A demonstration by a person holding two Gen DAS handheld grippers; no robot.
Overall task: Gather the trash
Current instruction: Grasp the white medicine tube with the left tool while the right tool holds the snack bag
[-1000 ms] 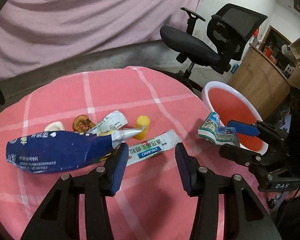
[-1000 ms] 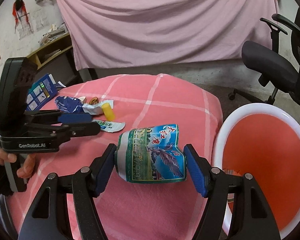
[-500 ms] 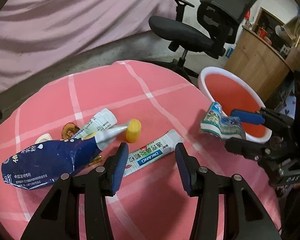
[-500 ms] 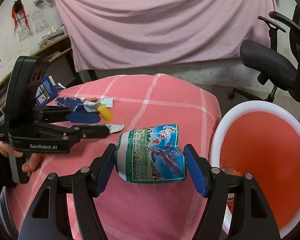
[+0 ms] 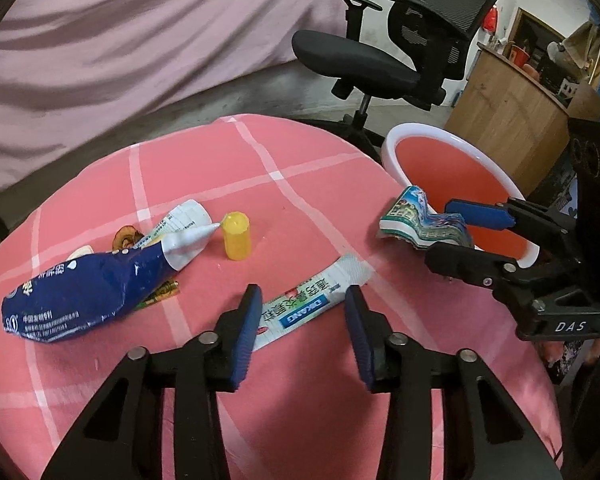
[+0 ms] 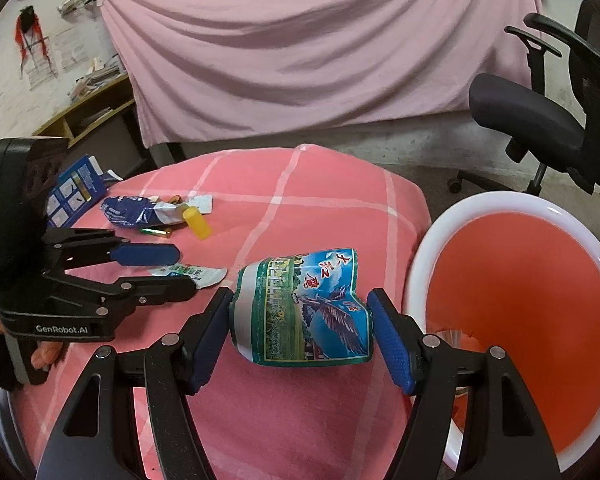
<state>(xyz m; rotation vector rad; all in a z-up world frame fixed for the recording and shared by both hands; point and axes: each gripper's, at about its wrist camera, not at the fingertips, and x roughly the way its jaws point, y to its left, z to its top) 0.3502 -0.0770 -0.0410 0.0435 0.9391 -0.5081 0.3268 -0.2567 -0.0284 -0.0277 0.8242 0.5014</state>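
My left gripper (image 5: 303, 308) hovers low over a white and green sachet (image 5: 316, 300) that lies flat on the pink checked tablecloth (image 5: 204, 160). Its jaws are closing with the sachet between them, and the pads do not press on it. My right gripper (image 6: 300, 308) is shut on a crumpled green and blue wrapper (image 6: 304, 312), held above the cloth just left of a white basin with a red inside (image 6: 420, 264). In the left wrist view the wrapper (image 5: 416, 220) hangs at the basin's rim (image 5: 420, 130).
A blue bag (image 5: 80, 292), a yellow cap (image 5: 237, 236), a white paper slip (image 5: 180, 220), a battery (image 5: 160, 294) and a brown scrap (image 5: 124, 236) lie left of the sachet. A black office chair (image 5: 380, 60) stands beyond the table. A blue box (image 6: 76, 196) lies at the table's left edge.
My left gripper has shifted right, from beside the blue bag to over the sachet, and its jaws have narrowed. The right gripper has kept still with the wrapper.
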